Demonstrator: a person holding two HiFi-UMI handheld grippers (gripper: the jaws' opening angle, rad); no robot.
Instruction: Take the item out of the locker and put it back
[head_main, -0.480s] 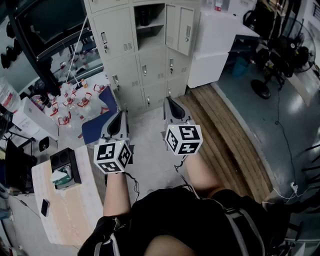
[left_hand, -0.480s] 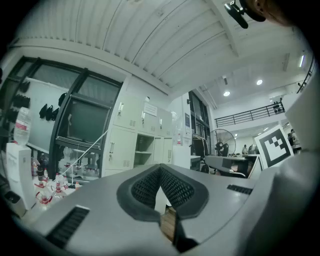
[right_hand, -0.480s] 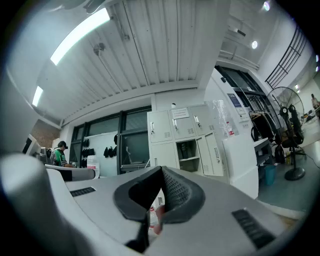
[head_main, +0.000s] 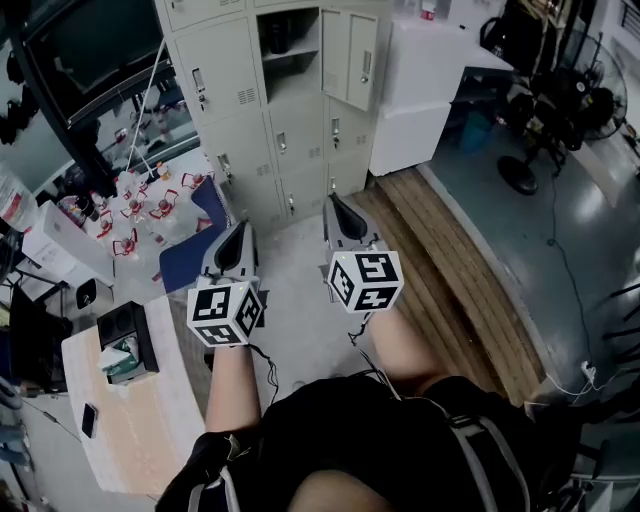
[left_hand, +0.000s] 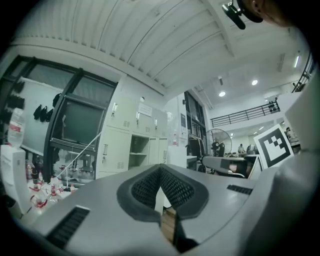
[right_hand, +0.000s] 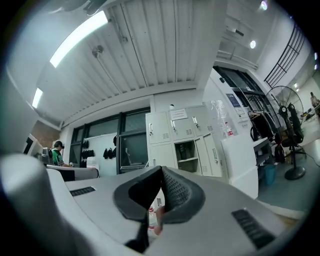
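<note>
Faces a grey locker bank (head_main: 255, 120) from well back, across a stretch of bare concrete floor (head_main: 290, 290). Holds the left gripper (head_main: 240, 230) and the right gripper (head_main: 333, 203) out in front, side by side but apart, both about level and aimed at the lockers. Has the left gripper closed tip to tip, nothing pinched between, with only a narrow wedge of gap behind the meeting tips in the left gripper view. Shows the same on the right: pressed together at the tips and empty. Looks onto one open compartment (head_main: 292, 50) in the upper part of the bank, with its door (head_main: 350, 55) swung out to the right. Finds the item (head_main: 277, 30) there, a dark thing too dim to name, sitting on the upper shelf inside that compartment. Places it well apart from both grippers, beyond and above their tips and roughly between their two lines of aim: up and left of the tips in the left gripper view, up and right of them in the right gripper view. Takes in a white cabinet (head_main: 420, 90) just beside the lockers on the right, wooden planks (head_main: 450, 260) on the floor below it, and a floor fan (head_main: 565, 110) farther right. Takes in, at left, a cluster of red-capped bottles (head_main: 140, 205) and a table (head_main: 150, 430) bearing a black box (head_main: 125, 325).
</note>
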